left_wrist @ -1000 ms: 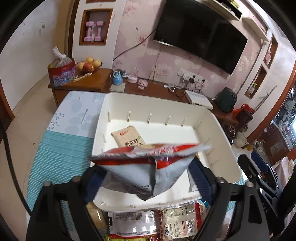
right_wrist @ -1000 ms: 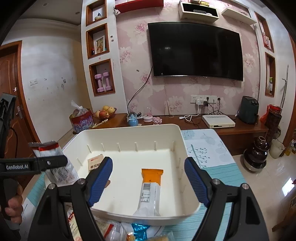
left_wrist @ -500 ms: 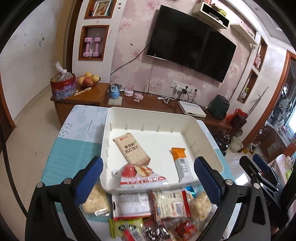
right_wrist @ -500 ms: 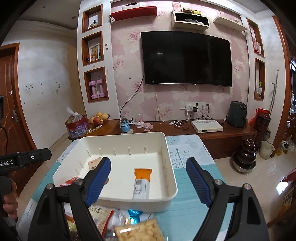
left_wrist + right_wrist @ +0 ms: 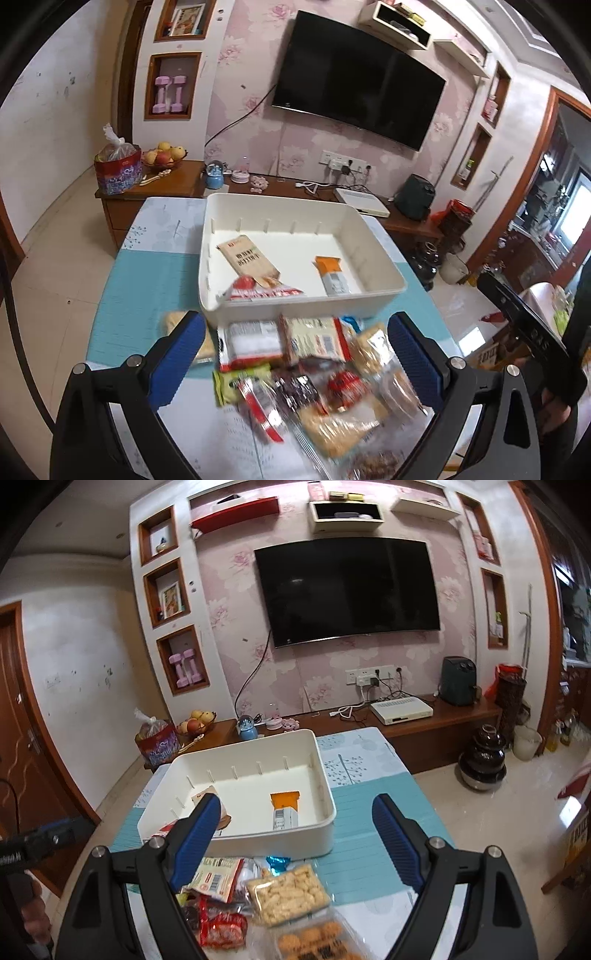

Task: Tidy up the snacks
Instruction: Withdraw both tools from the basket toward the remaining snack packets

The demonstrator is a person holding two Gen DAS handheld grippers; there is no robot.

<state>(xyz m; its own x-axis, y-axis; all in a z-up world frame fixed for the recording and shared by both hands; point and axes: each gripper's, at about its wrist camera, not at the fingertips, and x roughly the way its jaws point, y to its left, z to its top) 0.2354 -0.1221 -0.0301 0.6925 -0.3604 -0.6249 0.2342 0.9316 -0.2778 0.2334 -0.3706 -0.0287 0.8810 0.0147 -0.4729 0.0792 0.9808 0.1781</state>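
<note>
Snack pile (image 5: 314,373) is lying on the table (image 5: 147,295) just in front of the white bin (image 5: 384,266), directly below and between both grippers' fingers. Left gripper (image 5: 295,354) is hanging wide, empty, having just been opening. Right gripper (image 5: 295,842) is also gaping, empty, roughly as near.

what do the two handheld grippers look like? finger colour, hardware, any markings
Both match: left gripper and right gripper have black plastic frames with triangular cutouts, silver pivot bolts, and ribbed blue pads on the fingers. In the right wrist view, the left unit's black body shows white lettering, unreadable here, and a thin black cable beside it. No sleeve detail is discernible.
</note>
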